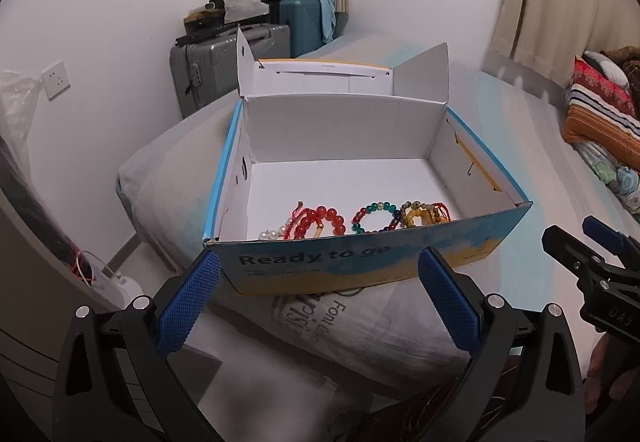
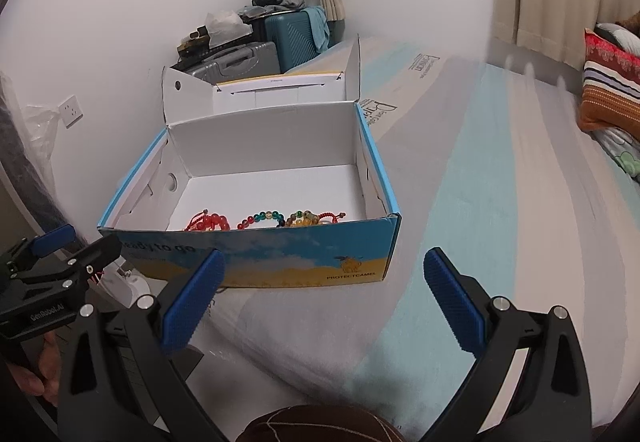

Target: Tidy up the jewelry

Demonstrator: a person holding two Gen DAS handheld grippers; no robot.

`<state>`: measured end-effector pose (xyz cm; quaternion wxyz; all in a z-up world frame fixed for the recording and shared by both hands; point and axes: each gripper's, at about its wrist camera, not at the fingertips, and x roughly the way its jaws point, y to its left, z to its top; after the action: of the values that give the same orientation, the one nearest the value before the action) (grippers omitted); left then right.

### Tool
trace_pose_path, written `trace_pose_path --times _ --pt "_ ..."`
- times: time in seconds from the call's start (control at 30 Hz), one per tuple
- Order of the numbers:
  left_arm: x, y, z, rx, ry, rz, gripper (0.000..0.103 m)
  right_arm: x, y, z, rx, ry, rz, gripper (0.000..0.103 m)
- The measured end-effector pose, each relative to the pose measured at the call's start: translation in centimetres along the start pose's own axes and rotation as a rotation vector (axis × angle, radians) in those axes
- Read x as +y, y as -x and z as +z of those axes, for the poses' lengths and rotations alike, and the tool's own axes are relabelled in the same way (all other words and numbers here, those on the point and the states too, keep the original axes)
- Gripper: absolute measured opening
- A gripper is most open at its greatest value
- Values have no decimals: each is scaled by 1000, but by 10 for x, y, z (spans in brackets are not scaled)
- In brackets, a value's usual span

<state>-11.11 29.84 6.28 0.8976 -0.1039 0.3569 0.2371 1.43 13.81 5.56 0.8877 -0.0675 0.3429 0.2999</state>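
The left gripper (image 1: 320,274) hangs in front of the near wall of the box (image 1: 360,262), its blue pads spread wide with nothing between them. The right gripper (image 2: 324,274) is spread just as wide and empty, near the same wall of the box (image 2: 280,258).

The box is an open cardboard carton, white inside, blue and yellow outside, with "Ready to go" printed on its front; its lid (image 1: 320,78) stands flipped back. It sits on a pale bed (image 2: 500,202).

The jewelry lies in a row on the box floor against the near wall. At the left, a bracelet of large red beads (image 1: 320,220) with small white pearls (image 1: 272,234) beside it; in the middle, a bracelet of mixed green, red and blue beads (image 1: 376,218); at the right, an amber-yellow bead bracelet (image 1: 420,216) with red cord. The near wall hides their lower edges.
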Motion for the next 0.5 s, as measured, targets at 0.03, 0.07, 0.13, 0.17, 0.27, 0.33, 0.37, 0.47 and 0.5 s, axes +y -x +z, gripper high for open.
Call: trace_pose_path --times 0.03,0.07,0.13,0.17,0.27,0.33,0.37,0.47,0.5 --pt "0 0 -1 1 -2 3 97 1 0 0 -2 2 -7 96" --pt "0 0 -2 1 -3 2 97 2 1 -1 -6 7 -15 96" --pt "-1 0 -2 1 -6 6 97 3 1 -1 -3 14 -13 96" --pt "-1 1 -2 0 -5 6 97 3 2 -1 -4 17 -16 96" --pt "0 1 -2 1 -6 4 97 3 1 -2 -3 18 -21 96" --pt "-1 0 -2 3 -8 8 97 2 0 -2 1 15 -22 96" --pt "-2 0 -1 5 -8 10 97 2 0 -2 2 14 -21 96" --pt "-3 -1 -2 16 -3 11 97 2 0 -2 1 15 -23 96" --pt "-3 -1 -1 17 -4 15 97 2 0 -2 2 13 -21 96"
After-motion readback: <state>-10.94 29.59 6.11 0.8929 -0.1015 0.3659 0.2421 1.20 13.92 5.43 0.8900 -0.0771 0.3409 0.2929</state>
